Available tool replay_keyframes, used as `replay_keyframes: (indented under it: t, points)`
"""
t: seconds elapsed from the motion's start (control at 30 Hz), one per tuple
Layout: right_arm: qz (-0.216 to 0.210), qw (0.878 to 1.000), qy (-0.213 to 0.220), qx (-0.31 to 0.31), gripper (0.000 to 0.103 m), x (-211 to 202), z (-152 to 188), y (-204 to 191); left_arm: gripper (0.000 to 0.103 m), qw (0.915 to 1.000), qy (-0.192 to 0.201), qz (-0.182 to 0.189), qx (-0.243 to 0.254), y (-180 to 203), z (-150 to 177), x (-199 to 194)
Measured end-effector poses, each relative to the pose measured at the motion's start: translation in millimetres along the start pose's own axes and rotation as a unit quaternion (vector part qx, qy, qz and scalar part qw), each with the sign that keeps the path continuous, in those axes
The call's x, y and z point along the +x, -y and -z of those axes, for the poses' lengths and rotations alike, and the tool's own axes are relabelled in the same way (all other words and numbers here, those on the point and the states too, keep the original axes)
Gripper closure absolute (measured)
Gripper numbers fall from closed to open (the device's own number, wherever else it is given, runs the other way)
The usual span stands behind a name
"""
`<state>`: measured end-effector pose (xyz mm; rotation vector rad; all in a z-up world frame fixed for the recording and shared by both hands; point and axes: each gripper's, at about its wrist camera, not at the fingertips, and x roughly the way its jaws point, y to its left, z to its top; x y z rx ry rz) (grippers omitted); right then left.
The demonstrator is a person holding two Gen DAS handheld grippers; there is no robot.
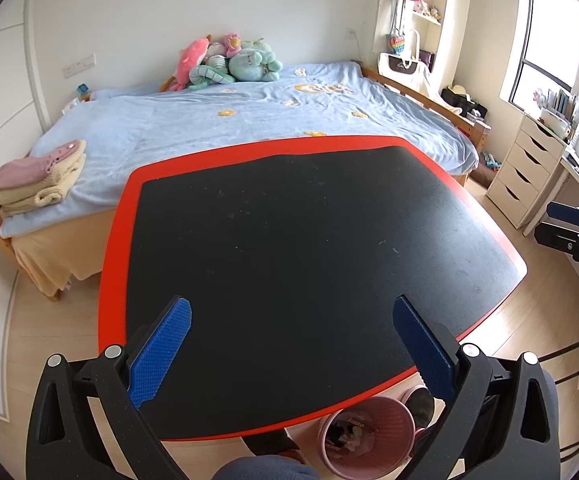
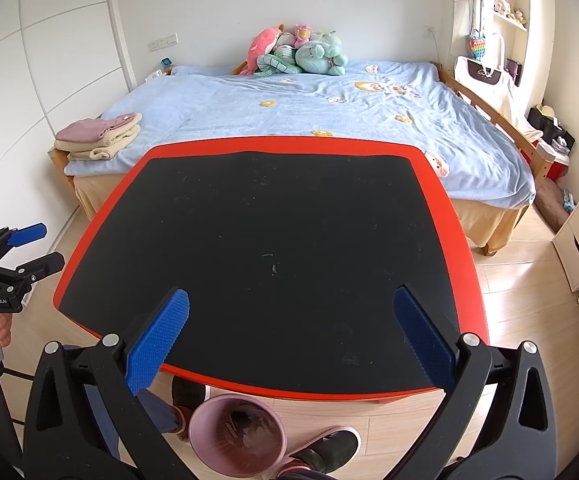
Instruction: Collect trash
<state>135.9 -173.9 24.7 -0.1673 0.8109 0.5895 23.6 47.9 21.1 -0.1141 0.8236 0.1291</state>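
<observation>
A pink waste bin [image 1: 363,436] with wrappers inside stands on the floor under the near edge of the red-rimmed table [image 1: 113,248]; it also shows in the right wrist view [image 2: 238,436]. The table's black mat [image 1: 309,248] [image 2: 269,248] carries only small crumbs. My left gripper [image 1: 291,348] is open and empty above the mat's near edge. My right gripper [image 2: 291,342] is open and empty above the mat. Each gripper shows at the other view's edge: the right one [image 1: 569,224], the left one [image 2: 21,248].
A bed with a blue sheet [image 1: 249,120] stands behind the table, with plush toys [image 1: 229,62] and folded towels [image 1: 37,178]. White drawers [image 1: 525,168] stand at the right. The person's feet in slippers [image 2: 329,450] are beside the bin.
</observation>
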Motion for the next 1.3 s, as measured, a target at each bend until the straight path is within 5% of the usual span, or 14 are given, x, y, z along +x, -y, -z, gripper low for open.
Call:
replay_keyframes:
  t: [1.3]
  points:
    - [0.0, 1.0, -0.011, -0.004, 0.003, 8.6, 5.4, 2.9, 0.006, 1.0, -0.005, -0.001, 0.005, 1.3, 1.8, 7.2]
